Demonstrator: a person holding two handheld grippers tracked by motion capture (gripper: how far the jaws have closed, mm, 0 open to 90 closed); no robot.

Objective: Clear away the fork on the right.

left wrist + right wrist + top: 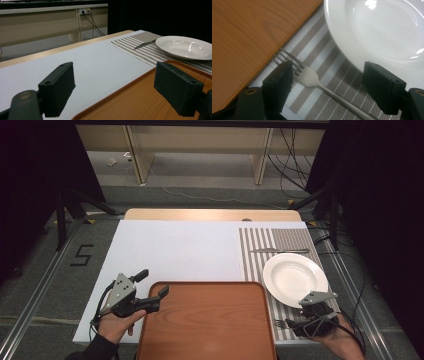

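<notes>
Right gripper [328, 83] spread wide, straddling slim silver metal fork [312, 79] lying on grey-striped woven placemat [317, 47] between orange-brown wooden tray [249, 32] and white round ceramic plate [387, 27]. Probably pickup step; next, lower and pinch handle. Left gripper [117, 90] spread, idle.

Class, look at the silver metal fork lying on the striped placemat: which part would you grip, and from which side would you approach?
Grip the silver metal fork at its narrow neck, just behind the tines, coming straight down from above. It lies flat on the striped placemat, so jaws must straddle the thin handle across its width. The right gripper already brackets it, open, beside the white plate.
</notes>
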